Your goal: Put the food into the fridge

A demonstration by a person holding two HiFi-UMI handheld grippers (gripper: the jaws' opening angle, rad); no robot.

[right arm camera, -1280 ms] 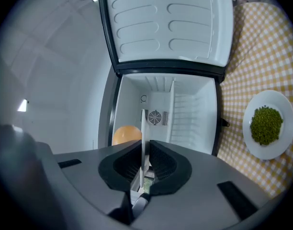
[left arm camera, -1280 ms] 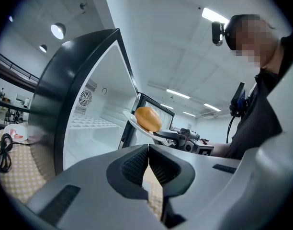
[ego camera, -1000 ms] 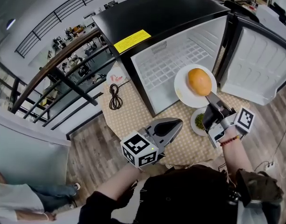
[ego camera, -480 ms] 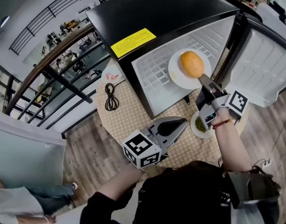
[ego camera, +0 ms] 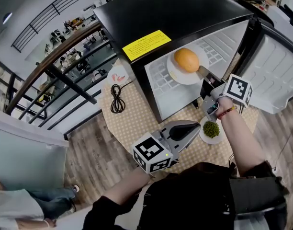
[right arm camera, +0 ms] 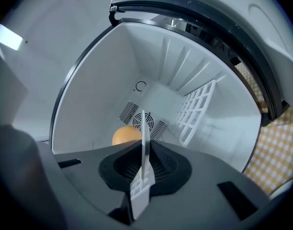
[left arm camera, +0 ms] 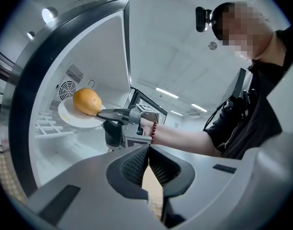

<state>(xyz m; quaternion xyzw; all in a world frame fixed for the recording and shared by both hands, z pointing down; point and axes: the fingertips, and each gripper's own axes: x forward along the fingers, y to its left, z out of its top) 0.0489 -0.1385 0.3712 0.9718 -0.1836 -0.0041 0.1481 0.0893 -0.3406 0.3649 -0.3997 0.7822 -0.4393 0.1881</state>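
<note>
From the head view, the right gripper [ego camera: 203, 73] clamps the rim of a white plate [ego camera: 174, 72] carrying an orange fruit [ego camera: 186, 60], held inside the open black fridge [ego camera: 185, 13]. The left gripper [ego camera: 187, 128] hovers over the checked tablecloth [ego camera: 122, 123], near a small dish of green food [ego camera: 211, 129].

In the left gripper view, that gripper [left arm camera: 147, 150] has its jaws pressed together with nothing between them. Beyond them, plate [left arm camera: 67, 117] and fruit [left arm camera: 86, 101] sit within the white interior.

In the right gripper view, the jaws of the right gripper [right arm camera: 144, 150] are tight on the plate's edge [right arm camera: 144, 128], seen edge-on. The fruit [right arm camera: 123, 136] sits just behind them, before the fan vent [right arm camera: 137, 121] and beside a wire shelf [right arm camera: 197, 109].
</note>
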